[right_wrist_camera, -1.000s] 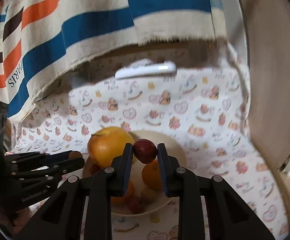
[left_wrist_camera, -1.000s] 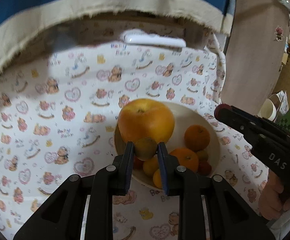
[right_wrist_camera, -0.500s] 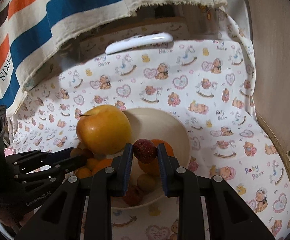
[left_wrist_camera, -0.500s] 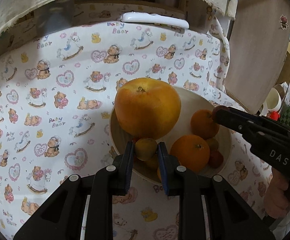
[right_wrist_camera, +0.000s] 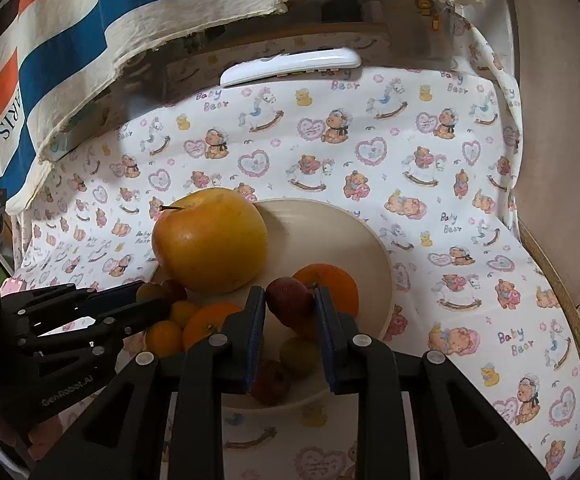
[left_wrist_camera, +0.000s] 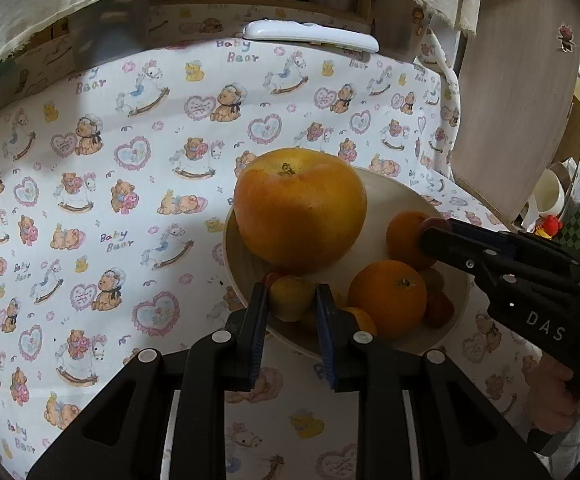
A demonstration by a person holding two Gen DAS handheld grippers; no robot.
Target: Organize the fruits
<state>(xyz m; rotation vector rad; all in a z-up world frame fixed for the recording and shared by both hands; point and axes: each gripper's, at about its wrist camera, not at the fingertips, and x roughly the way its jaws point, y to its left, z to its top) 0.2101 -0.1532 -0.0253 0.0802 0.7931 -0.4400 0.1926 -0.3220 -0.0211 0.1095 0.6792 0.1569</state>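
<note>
Bear-print cloth, bowl, red fruit pinched between right gripper jaws

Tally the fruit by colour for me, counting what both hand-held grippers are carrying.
Large yellow-orange fruit: 1
Oranges: 2
Small yellow-orange fruits: 3, one in the left hand-held gripper
Red fruits: 3, one in the right hand-held gripper
Greenish fruit: 1
Total: 10 visible; the pile may hide more.

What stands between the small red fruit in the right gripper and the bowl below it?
Nothing visible does. The right gripper holds the red fruit directly over the bowl, above an orange and other small fruits already inside.
</note>
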